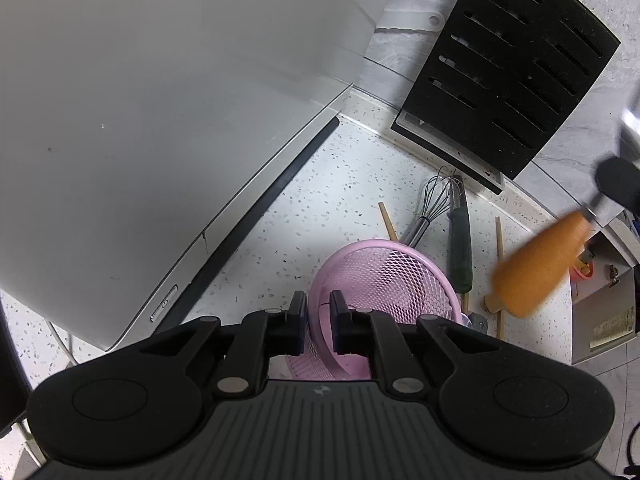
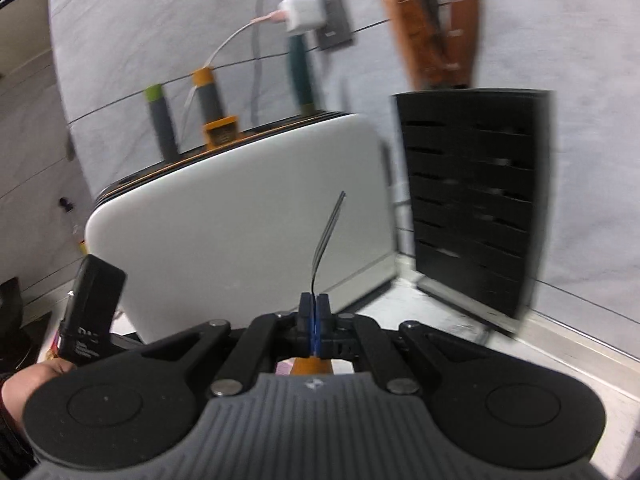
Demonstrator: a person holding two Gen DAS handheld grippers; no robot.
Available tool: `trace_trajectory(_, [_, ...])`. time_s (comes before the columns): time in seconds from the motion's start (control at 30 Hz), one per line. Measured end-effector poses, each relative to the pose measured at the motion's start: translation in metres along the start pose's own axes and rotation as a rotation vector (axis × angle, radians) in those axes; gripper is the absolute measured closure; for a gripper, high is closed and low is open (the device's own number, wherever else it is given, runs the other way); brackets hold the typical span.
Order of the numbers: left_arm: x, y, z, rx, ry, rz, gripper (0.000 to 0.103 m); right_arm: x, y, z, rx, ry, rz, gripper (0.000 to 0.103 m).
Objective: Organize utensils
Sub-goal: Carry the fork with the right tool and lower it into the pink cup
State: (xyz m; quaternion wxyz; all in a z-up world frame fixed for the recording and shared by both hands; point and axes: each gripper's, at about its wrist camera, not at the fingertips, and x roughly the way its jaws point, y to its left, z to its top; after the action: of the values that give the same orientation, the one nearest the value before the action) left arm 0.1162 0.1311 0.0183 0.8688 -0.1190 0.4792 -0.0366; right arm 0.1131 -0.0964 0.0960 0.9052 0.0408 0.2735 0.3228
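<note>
A pink mesh holder (image 1: pixel 384 276) stands on the speckled counter. My left gripper (image 1: pixel 318 312) is shut on its near rim, one finger inside and one outside. At the right edge of the left wrist view, my right gripper (image 1: pixel 600 200) holds a blurred orange-handled utensil (image 1: pixel 536 264) in the air, handle hanging down beside the holder. In the right wrist view the right gripper (image 2: pixel 315 308) is shut on the utensil's thin metal part (image 2: pixel 328 232), which sticks up past the pads. Its orange handle (image 2: pixel 310 366) shows below the fingers.
A whisk (image 1: pixel 438 196), a dark green-handled tool (image 1: pixel 460 240) and wooden chopsticks (image 1: pixel 387 216) lie behind the holder. A black knife block (image 2: pixel 472 200) stands by the wall. A white appliance (image 2: pixel 240 220) with handles sticking from its top fills the left. A hand (image 2: pixel 40 376) holds the left gripper.
</note>
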Motion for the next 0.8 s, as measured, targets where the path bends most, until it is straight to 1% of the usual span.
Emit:
trace_trajectory(0.2, [0.000,0.000,0.000,0.004,0.001,-0.005,0.090,0.037,0.018,0.004,-0.032,0.005,0.048,0.103])
trace_trajectory(0.4, [-0.001,0.001,0.000,0.009,0.003,-0.014,0.090,0.062,0.031,-0.013,-0.114,0.039,0.098,0.103])
trace_trajectory(0.5, [-0.001,0.002,0.001,0.011,0.002,-0.015,0.090,0.069,0.032,-0.022,-0.145,0.058,0.096,0.103])
trace_trajectory(0.8, [-0.001,0.000,0.000,0.018,0.000,-0.012,0.090,0.081,0.028,-0.034,-0.159,0.122,0.095,0.103])
